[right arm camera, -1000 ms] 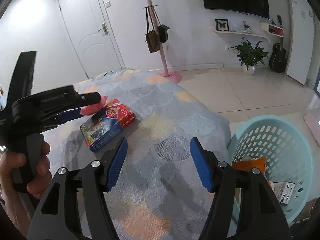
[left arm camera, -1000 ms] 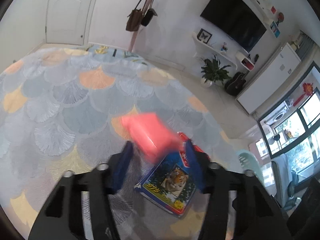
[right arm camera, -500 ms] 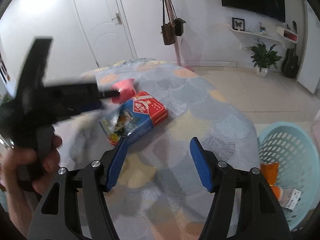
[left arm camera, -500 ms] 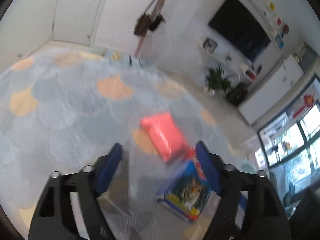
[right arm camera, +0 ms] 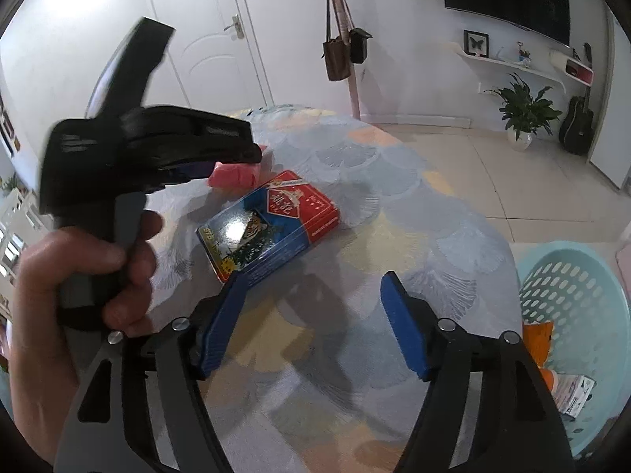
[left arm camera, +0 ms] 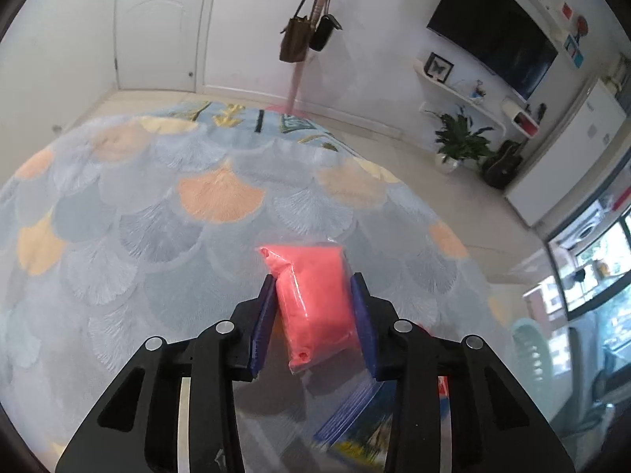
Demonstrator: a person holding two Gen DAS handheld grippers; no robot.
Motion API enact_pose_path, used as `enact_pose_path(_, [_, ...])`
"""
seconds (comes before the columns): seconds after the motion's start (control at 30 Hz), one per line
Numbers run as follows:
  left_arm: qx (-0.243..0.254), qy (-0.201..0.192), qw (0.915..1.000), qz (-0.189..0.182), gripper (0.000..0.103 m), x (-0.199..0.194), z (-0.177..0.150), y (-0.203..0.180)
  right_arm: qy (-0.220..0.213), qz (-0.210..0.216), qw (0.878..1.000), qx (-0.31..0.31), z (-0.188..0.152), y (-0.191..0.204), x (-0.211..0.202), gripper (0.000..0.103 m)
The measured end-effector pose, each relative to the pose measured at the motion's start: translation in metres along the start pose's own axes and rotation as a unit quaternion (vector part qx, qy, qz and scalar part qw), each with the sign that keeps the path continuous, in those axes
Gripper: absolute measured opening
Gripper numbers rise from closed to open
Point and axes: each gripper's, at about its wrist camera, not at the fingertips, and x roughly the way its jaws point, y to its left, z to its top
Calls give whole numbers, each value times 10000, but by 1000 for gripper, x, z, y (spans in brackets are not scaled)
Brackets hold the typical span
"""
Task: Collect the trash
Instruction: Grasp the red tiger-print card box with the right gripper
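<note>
Pink plastic packet (left arm camera: 313,299) was clamped between the blue pads of the left tongs (left arm camera: 313,307), above the scallop-patterned tabletop (left arm camera: 157,236). Right tongs (right arm camera: 315,319) stood wide, empty, near the tiger-print box (right arm camera: 272,228); teal basket (right arm camera: 583,299) at right.

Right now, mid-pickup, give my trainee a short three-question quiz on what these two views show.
1. True or false: the left tool is shut on the pink packet.
2. Which item lies on the rug in front of the right tool?
A) a tiger-print box
B) a glass bottle
C) a shoe
3. Fill in: the laundry-style basket off the rug's edge is ____ in colour and already holds some items.

Key
1. True: both blue pads press its sides.
2. A: the tiger-print box lies flat, and the right tool is open.
3. Light blue.
</note>
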Motion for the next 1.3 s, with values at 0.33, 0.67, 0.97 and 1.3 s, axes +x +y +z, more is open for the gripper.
enact_pose_path(0.33, [-483, -249, 9983, -203, 36, -53, -44, 66, 115, -256, 9993, -237, 9, 25, 19, 73])
enact_pose_path(0.67, [-496, -754, 9957, -226, 36, -59, -56, 68, -168, -868, 9907, 1039, 7, -43, 2, 76])
enact_pose_path(0.97, [-461, -830, 9954, -150, 36, -65, -58, 67, -41, -363, 9971, 667, 32, -7, 27, 79])
enact_pose_path(1.3, [-452, -788, 9959, 61, 36, -60, -57, 63, 184, -1164, 9924, 353, 48, 26, 59, 82])
